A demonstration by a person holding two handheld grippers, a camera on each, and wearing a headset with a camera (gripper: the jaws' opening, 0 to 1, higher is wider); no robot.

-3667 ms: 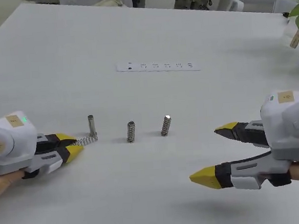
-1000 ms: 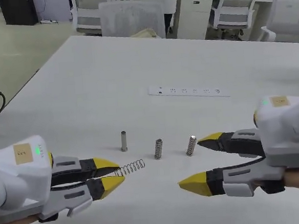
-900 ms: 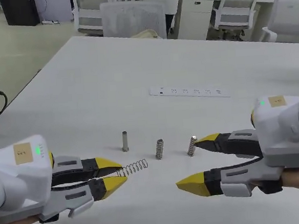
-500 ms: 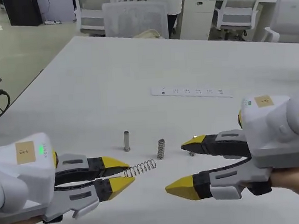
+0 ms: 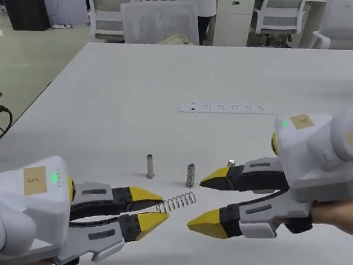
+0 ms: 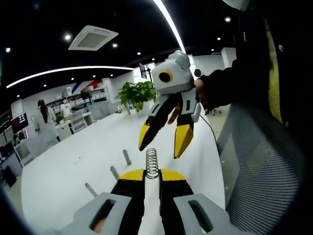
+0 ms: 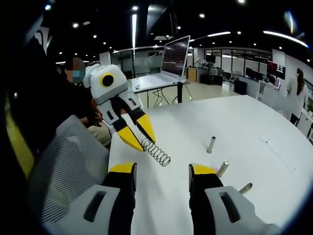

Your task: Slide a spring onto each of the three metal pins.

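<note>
Left tongs [image 5: 164, 209] clamp coiled steel spring [image 5: 180, 201]; my right tongs [image 5: 195, 202], apart, moved in from 3 o'clock: handover likely, bare metal pin [image 5: 150, 166] pending.

My right tongs [image 5: 196, 202] hide most of the rightmost pin [image 5: 231, 163]. The near end of the spring [image 5: 176, 202] is lost between my left tongs [image 5: 162, 207].

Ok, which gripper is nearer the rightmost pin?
Right. The right gripper is open just in front of the rightmost pin; the left gripper, holding the loose spring, sits further left.
</note>
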